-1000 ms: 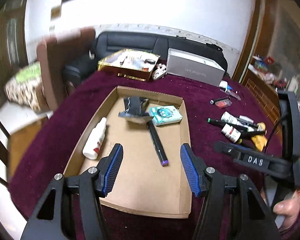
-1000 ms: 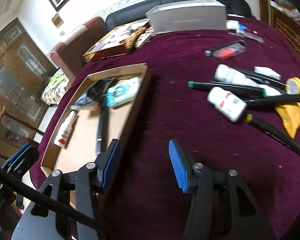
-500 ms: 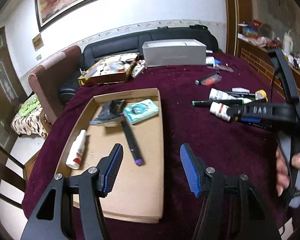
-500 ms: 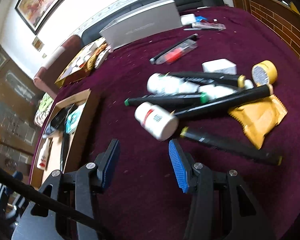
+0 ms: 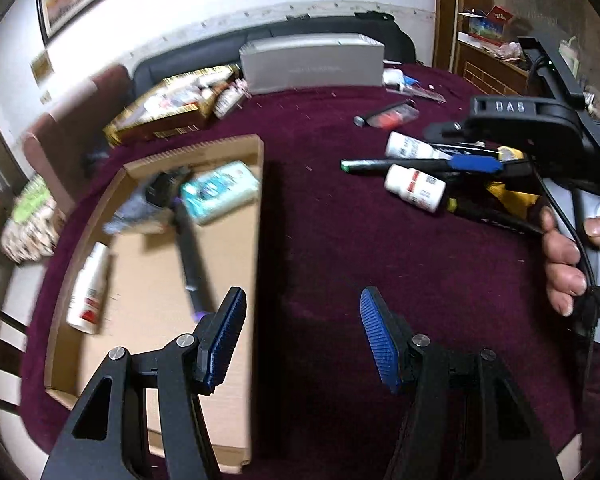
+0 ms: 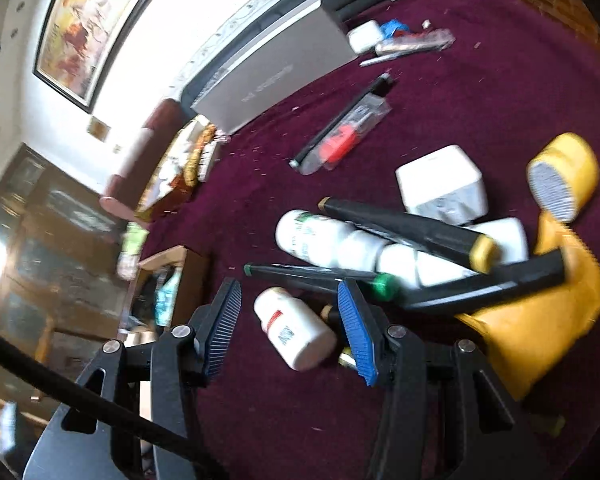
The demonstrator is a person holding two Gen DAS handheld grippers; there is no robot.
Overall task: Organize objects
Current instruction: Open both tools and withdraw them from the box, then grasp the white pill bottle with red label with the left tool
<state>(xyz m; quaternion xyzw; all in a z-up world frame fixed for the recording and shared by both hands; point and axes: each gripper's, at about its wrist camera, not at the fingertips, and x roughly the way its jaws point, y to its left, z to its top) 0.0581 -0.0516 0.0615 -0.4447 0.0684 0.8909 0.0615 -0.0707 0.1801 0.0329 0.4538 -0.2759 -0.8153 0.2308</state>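
White pill bottle (image 6: 294,328) now sits between the right gripper (image 6: 288,320)'s wide-open, empty jaws after it swung right from the cardboard tray (image 5: 256,240), so that's probably next; left gripper (image 5: 300,336) open, empty.

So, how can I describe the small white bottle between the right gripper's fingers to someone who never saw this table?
On the maroon tablecloth, find the pile of black markers and white bottles. The small white bottle lies alone at its near edge, inside the open right gripper. Only it has a red mark on its label.
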